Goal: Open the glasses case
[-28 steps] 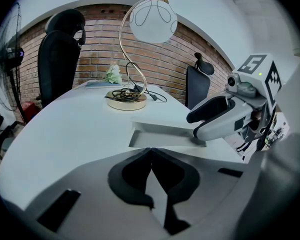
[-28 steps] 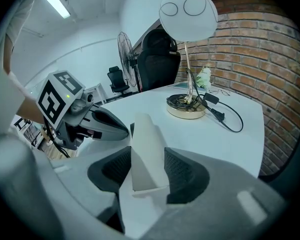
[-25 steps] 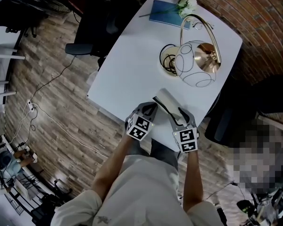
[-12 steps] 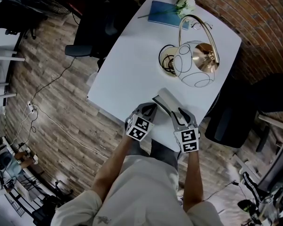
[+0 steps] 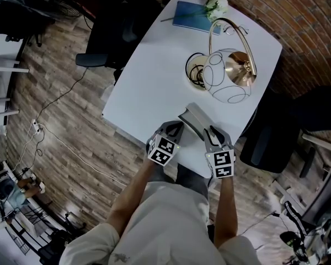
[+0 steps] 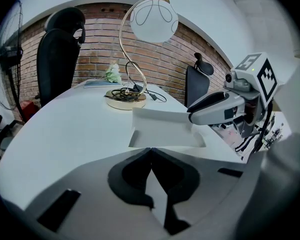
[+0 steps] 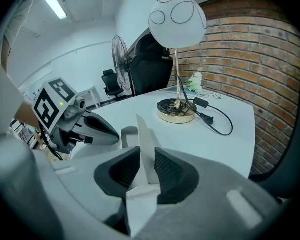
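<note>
The pale grey glasses case (image 5: 194,116) lies near the front edge of the white table (image 5: 154,81). Its lid (image 6: 162,120) stands raised over the shallow base. My right gripper (image 5: 209,130) reaches in from the right. Its jaws are closing, with the thin lid (image 7: 145,134) upright between the pads (image 7: 167,170), which touch it on both sides. My left gripper (image 5: 179,127) is shut, its tips (image 6: 150,150) meeting at the near edge of the base. I cannot tell whether they pinch that edge.
A globe lamp (image 5: 228,76) on a brass base (image 5: 197,70) with its cord stands behind the case. A blue notebook (image 5: 189,12) and white flowers (image 5: 218,4) lie at the far end. Black office chairs (image 5: 99,54) stand at both sides of the table.
The right gripper's jaws have come together around the lid. The case lid now looks lifted off the base. The left gripper has stayed where it was.
</note>
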A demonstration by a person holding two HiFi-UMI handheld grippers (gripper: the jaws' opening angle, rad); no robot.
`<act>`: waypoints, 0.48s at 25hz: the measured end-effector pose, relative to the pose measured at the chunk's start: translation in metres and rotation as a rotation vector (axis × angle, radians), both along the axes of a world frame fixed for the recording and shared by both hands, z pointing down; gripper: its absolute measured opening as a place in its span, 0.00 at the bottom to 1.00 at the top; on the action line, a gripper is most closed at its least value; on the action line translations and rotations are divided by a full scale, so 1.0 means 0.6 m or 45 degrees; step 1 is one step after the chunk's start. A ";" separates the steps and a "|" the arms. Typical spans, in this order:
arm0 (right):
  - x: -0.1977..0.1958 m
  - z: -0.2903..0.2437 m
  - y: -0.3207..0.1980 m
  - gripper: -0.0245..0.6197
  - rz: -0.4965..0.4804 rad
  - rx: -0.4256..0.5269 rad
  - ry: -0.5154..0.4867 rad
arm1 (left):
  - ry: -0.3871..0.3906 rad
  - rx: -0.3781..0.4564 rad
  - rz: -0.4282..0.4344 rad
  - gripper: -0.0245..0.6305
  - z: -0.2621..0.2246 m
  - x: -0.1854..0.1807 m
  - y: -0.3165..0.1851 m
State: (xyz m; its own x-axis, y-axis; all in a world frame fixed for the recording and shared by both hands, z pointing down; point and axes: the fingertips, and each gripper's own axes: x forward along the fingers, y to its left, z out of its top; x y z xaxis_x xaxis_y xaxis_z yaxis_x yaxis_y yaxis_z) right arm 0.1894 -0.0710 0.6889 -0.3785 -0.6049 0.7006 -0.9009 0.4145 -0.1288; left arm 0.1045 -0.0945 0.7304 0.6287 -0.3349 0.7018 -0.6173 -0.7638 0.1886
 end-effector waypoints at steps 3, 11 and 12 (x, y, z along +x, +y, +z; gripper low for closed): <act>0.007 0.001 -0.004 0.17 0.018 0.004 0.004 | -0.004 -0.005 0.003 0.05 0.001 0.000 0.001; 0.019 0.005 -0.013 0.16 0.041 0.004 0.010 | 0.000 -0.010 0.005 0.05 0.003 0.002 0.000; 0.020 0.004 -0.015 0.16 0.045 0.007 0.007 | 0.000 -0.011 0.005 0.05 0.003 0.002 0.000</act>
